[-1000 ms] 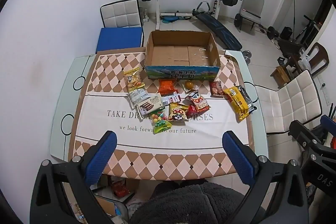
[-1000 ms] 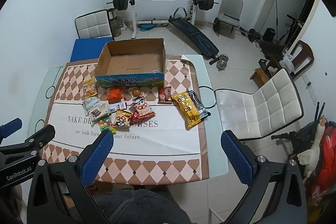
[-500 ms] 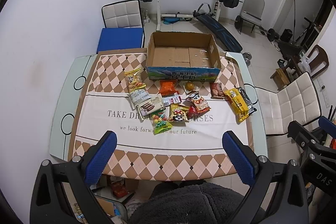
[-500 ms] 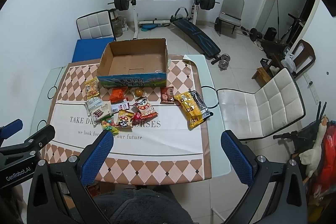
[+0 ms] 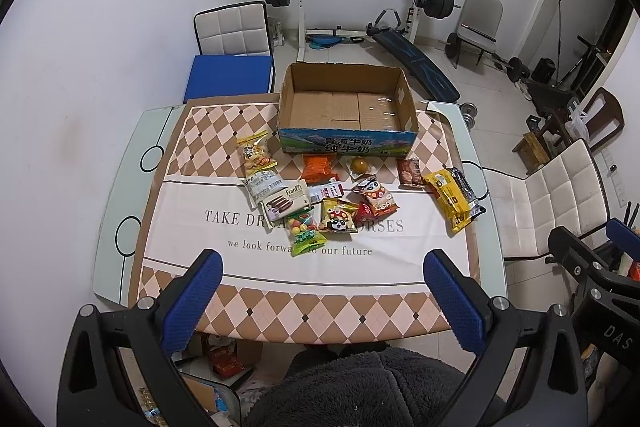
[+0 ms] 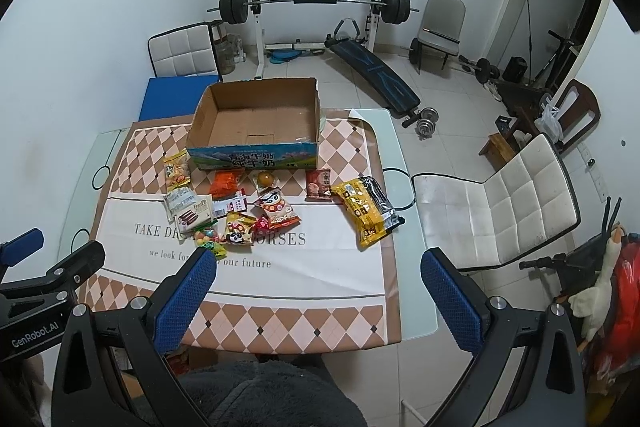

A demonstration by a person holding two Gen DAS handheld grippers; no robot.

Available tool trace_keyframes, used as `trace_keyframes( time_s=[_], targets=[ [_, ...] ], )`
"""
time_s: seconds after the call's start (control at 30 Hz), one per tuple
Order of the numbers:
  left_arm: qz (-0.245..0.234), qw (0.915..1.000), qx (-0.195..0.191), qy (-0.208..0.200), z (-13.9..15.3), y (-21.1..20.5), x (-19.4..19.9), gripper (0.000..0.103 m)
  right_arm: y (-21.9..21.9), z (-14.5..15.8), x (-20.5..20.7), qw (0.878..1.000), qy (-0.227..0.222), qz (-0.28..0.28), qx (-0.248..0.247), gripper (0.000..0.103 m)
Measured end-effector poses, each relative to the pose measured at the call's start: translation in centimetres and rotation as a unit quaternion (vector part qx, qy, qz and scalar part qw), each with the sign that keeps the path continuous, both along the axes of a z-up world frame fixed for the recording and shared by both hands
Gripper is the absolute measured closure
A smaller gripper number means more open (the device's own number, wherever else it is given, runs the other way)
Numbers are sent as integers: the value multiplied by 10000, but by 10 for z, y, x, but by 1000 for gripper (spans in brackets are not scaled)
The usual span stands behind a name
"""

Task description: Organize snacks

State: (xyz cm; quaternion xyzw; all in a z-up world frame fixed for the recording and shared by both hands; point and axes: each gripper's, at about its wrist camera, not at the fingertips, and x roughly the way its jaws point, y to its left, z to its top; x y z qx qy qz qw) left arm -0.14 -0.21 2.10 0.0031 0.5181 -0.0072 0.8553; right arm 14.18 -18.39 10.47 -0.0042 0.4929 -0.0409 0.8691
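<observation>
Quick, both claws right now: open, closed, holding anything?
Left claw: open, holding nothing.
Right claw: open, holding nothing.

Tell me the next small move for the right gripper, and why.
Probably lower the right gripper toward the yellow bag on the table's right side. Both grippers are open and empty, held above the near edge, and the box has nothing in it, so no snack is packed yet. That bag lies apart from the cluster and nearest the right gripper, which looks like an easy first pick.
</observation>
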Motion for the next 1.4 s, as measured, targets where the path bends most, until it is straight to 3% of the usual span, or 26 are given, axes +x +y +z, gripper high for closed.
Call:
trace_keyframes(
  time_s=[1.4],
  targets=[
    [17, 10000, -25, -77, 4, 1, -3, 0, 4, 5, -3, 10000, -56, 22, 34, 0]
  ],
)
